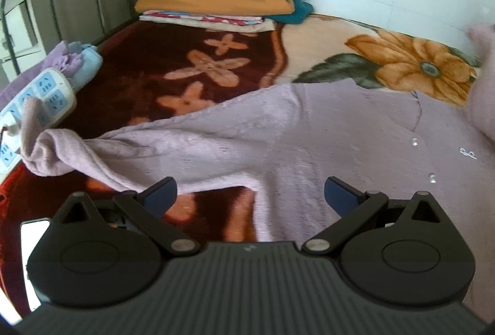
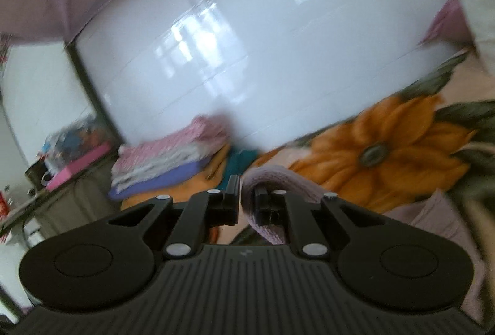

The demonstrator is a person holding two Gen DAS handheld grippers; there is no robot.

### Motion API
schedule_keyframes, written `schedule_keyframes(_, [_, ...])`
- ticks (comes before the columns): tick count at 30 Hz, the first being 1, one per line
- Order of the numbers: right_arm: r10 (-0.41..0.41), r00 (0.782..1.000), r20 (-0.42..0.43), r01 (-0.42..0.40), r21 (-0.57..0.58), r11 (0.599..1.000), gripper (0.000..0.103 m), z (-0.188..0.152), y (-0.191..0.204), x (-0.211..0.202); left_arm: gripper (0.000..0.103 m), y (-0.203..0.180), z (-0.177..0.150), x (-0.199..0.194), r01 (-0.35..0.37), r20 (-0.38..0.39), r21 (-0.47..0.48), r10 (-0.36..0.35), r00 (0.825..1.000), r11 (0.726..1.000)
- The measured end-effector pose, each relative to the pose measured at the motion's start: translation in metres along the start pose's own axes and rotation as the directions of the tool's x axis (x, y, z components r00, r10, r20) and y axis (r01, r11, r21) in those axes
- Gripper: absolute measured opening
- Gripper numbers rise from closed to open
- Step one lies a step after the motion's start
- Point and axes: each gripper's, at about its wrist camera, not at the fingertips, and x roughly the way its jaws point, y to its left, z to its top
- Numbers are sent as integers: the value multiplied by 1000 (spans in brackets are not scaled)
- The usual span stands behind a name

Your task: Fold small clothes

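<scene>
A lilac knitted sweater (image 1: pixel 309 130) is spread at frame centre on the floral bed blanket (image 1: pixel 191 68). The left tool (image 1: pixel 250 195) is held open, empty. The right tool (image 2: pixel 247 195) is clamped on a sweater fold (image 2: pixel 272 177). Judged step: sleeve fold-over; next, laying it flat.

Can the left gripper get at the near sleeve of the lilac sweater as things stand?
Probably yes. The left gripper is open and empty, and the sleeve of the lilac sweater lies flat on the blanket just ahead, with nothing lying over it.
</scene>
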Motion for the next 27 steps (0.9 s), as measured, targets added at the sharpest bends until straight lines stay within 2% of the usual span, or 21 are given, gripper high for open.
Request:
schedule_keyframes(5, [12, 993, -116, -25, -107, 994, 10, -60, 42, 39, 103, 16, 0, 1, -14, 7, -18, 14, 1000, 1000])
schedule_keyframes(8, [6, 979, -206, -31, -118, 992, 10, -97, 48, 55, 103, 21, -1, 3, -21, 8, -26, 21, 1000, 999])
schedule_keyframes(10, [-5, 965, -262, -26, -117, 993, 10, -117, 43, 72, 103, 23, -2, 6, -21, 7, -30, 21, 1000, 999])
schedule_keyframes(13, [-4, 932, -363, -32, -93, 995, 12, -145, 39, 95, 103, 24, -3, 9, -20, 6, -28, 20, 1000, 999])
schedule_keyframes(14, [-2, 915, -403, -30, -74, 997, 13, -153, 37, 100, 103, 24, -3, 10, -18, 6, -28, 18, 1000, 999])
schedule_keyframes(16, [8, 880, -475, -23, -27, 999, 30, -165, 27, 112, 103, 23, -4, 11, -13, 4, -32, 13, 1000, 999])
schedule_keyframes(17, [36, 880, -473, -38, 5, 999, 41, -170, 24, 111, 103, 23, -4, 12, -9, 2, -35, 10, 1000, 999])
schedule_keyframes(18, [54, 888, -457, -52, 17, 998, 48, -171, 21, 107, 103, 22, -4, 12, -4, 2, -37, 4, 1000, 999])
schedule_keyframes(21, [67, 877, -476, -56, 37, 998, 61, -164, 24, 99, 103, 17, -3, 13, 15, 7, -33, -14, 1000, 999])
schedule_keyframes(24, [80, 879, -470, -64, 50, 997, 68, -145, 23, 76, 103, 9, -1, 13, 33, 13, -19, -33, 999, 999])
schedule_keyframes(27, [58, 890, -453, -46, 37, 998, 68, -114, 17, 45, 103, -1, 1, 12, 58, 22, -2, -58, 998, 998])
